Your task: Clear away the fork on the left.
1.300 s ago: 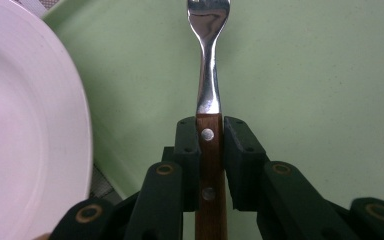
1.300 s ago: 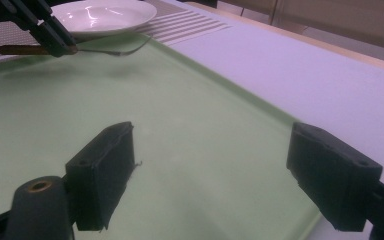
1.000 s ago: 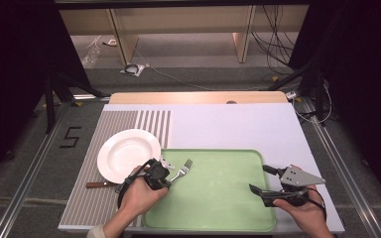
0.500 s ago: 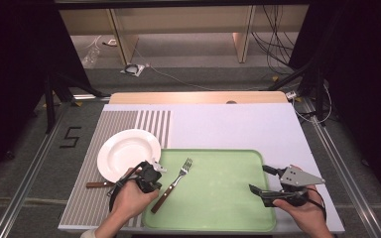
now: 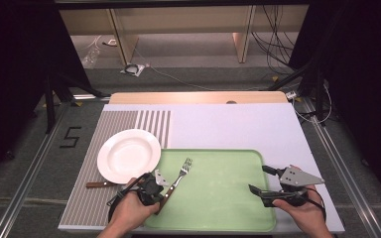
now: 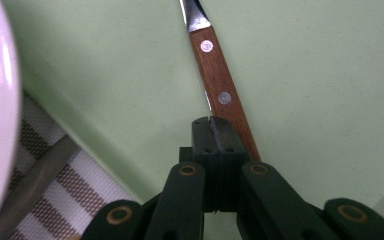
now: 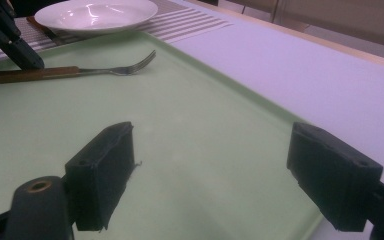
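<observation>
The fork (image 5: 177, 176) has been lowered onto the green tray (image 5: 228, 198) since a second ago – probably a placement. The left gripper (image 6: 215, 131) is closed, empty above the handle (wooden); the right gripper (image 7: 225, 175) gapes empty.

We are seeing the table (image 5: 228, 124) lit evenly from above while the room around it is falling into near black. Glare is showing on the plate (image 7: 97, 12) in the right gripper view. In the left gripper view the plate's edge is blurring at the left, and the fork (image 6: 220, 90) handle is staying fairly sharp. Shadows are lying soft and short on the tray (image 5: 218, 198).
</observation>
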`<act>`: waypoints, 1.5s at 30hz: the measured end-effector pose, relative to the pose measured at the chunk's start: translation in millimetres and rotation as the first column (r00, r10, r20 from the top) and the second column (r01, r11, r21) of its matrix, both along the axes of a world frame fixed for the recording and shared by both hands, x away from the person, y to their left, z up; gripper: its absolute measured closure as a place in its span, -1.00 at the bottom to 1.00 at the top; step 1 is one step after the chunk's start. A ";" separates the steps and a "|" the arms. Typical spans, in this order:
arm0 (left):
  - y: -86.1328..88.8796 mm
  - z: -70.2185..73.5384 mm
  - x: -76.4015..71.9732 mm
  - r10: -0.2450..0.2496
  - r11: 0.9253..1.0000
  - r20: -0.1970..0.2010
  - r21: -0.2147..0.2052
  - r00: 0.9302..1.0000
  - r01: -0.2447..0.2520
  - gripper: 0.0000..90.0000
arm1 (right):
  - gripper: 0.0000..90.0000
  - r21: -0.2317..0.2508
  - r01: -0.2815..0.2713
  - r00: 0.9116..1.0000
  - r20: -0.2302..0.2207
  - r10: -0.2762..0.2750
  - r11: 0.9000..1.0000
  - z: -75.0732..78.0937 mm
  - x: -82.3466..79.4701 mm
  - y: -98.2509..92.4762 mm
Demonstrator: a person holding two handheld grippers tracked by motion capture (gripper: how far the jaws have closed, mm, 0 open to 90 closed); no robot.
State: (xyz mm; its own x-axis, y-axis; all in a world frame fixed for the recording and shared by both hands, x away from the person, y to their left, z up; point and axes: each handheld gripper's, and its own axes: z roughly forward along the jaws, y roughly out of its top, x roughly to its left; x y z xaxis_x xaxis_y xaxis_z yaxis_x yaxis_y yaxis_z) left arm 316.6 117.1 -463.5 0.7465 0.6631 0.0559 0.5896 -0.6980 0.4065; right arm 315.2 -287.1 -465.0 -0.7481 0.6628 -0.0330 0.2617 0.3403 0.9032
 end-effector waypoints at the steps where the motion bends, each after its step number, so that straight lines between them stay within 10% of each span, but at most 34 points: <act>1: -1.3 0.0 -0.7 -0.005 1.000 -0.002 -0.002 1.000 0.005 0.99 | -0.56 0.000 -0.001 1.000 0.001 0.001 1.000 0.1 0.0 0.1; 14: -21.7 -4.3 -9.0 -0.126 0.986 0.024 -0.105 0.992 0.128 0.98 | -0.55 0.000 -0.002 1.000 0.000 0.002 1.000 -0.3 0.3 0.4; 34: -11.4 0.3 -5.4 -0.077 0.987 0.088 -0.134 0.993 0.088 0.63 | -0.55 0.001 -0.002 1.000 0.001 0.002 1.000 -0.2 0.1 0.4; 37: 2.0 0.2 -1.3 -0.038 0.981 0.190 -0.180 0.981 0.072 0.39 | -0.55 0.002 -0.001 1.000 0.000 0.001 1.000 -0.1 0.0 0.1; 45: 20.6 -0.3 0.3 0.051 0.939 0.204 -0.344 0.978 0.023 -0.26 | -0.55 0.003 0.000 1.000 0.002 0.000 1.000 -0.2 0.0 0.0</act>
